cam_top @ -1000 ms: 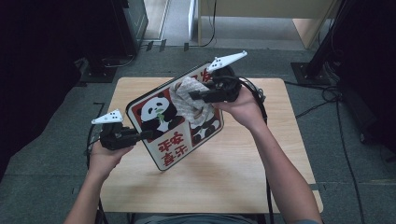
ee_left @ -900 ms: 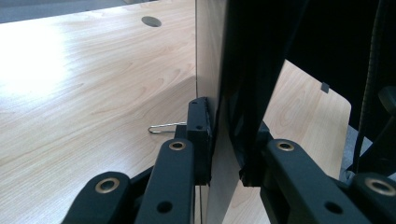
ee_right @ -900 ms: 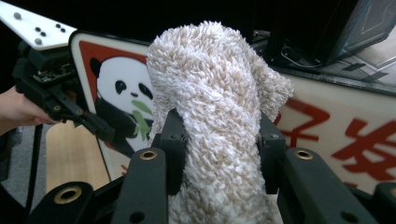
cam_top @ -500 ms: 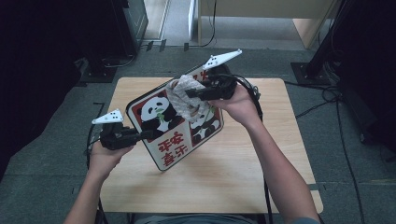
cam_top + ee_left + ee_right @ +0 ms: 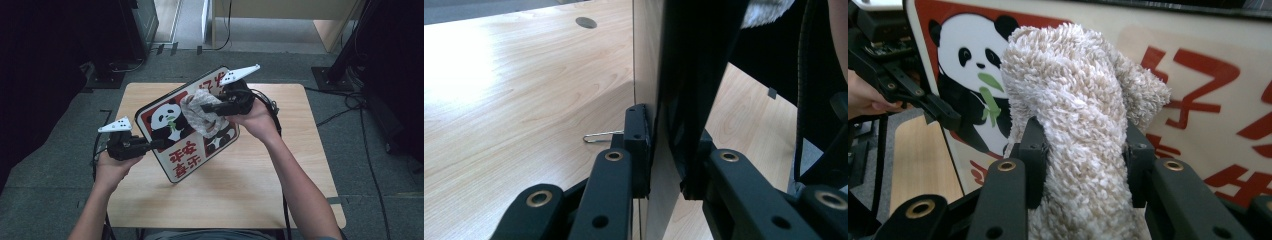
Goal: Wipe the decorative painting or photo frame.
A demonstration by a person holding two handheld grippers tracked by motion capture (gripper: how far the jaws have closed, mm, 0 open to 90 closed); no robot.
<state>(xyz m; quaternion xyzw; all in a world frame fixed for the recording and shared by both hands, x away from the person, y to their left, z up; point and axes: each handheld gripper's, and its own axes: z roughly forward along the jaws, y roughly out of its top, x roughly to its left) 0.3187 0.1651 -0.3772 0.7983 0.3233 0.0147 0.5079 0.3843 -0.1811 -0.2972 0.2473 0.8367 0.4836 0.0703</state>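
Pale wood was the table (image 5: 250, 185), the largest thing, and its top was bare around the work. No box, bowl or other container stood on it, so nothing was held inside anything. A small wire clip (image 5: 600, 136) lay on the wood near the left jaws.

Above the table the board (image 5: 175, 150) was held tilted, one lower corner close to the wood; whether it touched I could not tell. The board carried a panda picture and red characters on a light ground with a dark rim.

The left gripper (image 5: 664, 165) was closed on the edge of the board, one jaw on each face, and it kept the board up. The right gripper (image 5: 1083, 155) was closed on the cloth (image 5: 1083, 100), a fluffy beige towel, bunched between the jaws and lying against the printed face beside the panda.

I judged the step in hand to be wiping the board with the cloth. The next move would call for sliding the cloth across the face with light, even pressure, while the left grip stayed firm so the board did not swing or slip
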